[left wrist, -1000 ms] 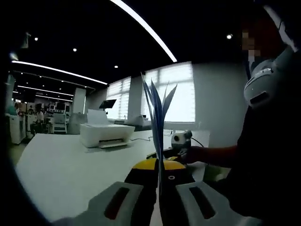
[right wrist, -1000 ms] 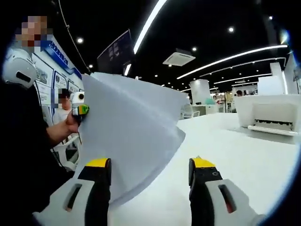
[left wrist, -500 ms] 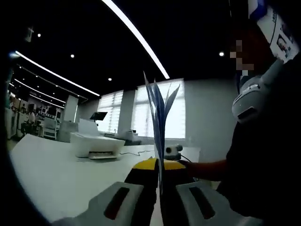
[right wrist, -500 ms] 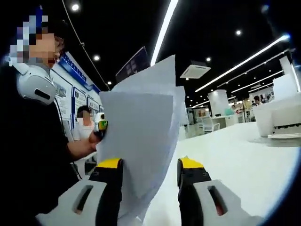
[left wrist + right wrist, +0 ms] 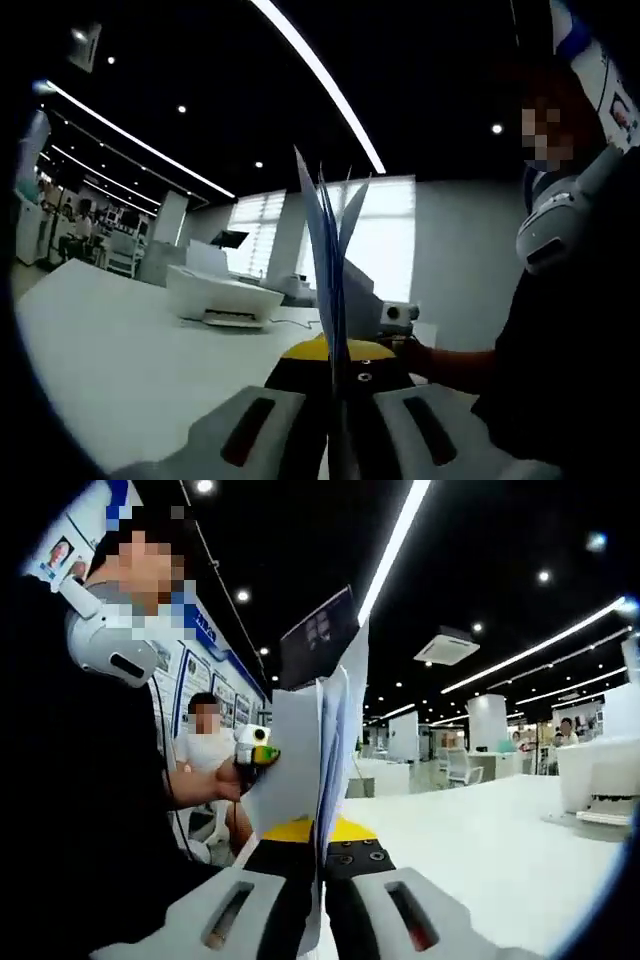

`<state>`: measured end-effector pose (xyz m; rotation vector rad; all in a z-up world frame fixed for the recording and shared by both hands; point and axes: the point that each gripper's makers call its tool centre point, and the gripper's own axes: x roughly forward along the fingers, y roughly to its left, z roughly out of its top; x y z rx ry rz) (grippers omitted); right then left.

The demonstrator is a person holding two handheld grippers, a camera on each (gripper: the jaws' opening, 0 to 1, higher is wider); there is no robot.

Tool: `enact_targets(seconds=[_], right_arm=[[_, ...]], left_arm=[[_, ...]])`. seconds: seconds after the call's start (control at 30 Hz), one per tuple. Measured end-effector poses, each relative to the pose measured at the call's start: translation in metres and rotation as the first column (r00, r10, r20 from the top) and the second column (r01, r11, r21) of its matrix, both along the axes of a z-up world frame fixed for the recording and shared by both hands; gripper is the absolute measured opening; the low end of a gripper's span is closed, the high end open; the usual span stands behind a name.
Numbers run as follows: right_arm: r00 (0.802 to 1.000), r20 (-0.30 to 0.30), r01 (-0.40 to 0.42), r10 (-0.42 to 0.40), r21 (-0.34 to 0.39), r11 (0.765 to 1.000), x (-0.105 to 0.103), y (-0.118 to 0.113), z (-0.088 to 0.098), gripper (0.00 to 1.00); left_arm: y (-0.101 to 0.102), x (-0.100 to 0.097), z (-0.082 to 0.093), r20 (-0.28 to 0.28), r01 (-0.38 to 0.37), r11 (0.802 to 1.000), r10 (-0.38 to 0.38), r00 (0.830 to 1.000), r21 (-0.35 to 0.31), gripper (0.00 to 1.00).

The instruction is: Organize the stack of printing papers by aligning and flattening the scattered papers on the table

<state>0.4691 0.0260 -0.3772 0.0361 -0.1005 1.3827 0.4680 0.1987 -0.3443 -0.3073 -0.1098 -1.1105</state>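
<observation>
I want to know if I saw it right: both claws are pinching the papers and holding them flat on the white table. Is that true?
Not quite. Both claws do pinch the papers, but the sheets stand upright on edge, lifted above the white table, not lying flat. The left gripper view shows them rising between the left claw; the right gripper view shows the same at the right claw.

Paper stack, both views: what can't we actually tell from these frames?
- Left gripper view: papers seen edge-on in the shut left hand-held gripper; sheet count and faces unreadable.
- Right gripper view: bottom edge of the papers sits hidden between the jaws of the right hand-held gripper, so alignment is unclear.
- Printer: too small for detail.
- Printer: cut off by the edge.
</observation>
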Motion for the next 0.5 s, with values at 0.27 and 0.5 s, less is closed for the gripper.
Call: enact_targets(seconds=[0.27, 0.5], right_arm=[[0.992, 0.090, 0.088, -0.085, -0.035, 0.995, 0.004, -0.013, 0.032, 0.00], [0.984, 0.113, 0.150, -0.141, -0.070, 0.986, 0.008, -0.019, 0.040, 0.00]], left_arm=[[-0.012, 0.019, -0.014, -0.053, -0.074, 0.990, 0.081, 0.995, 0.117, 0.07], [-0.023, 0.026, -0.014, -0.066, -0.105, 0.974, 0.120, 0.991, 0.202, 0.07]])
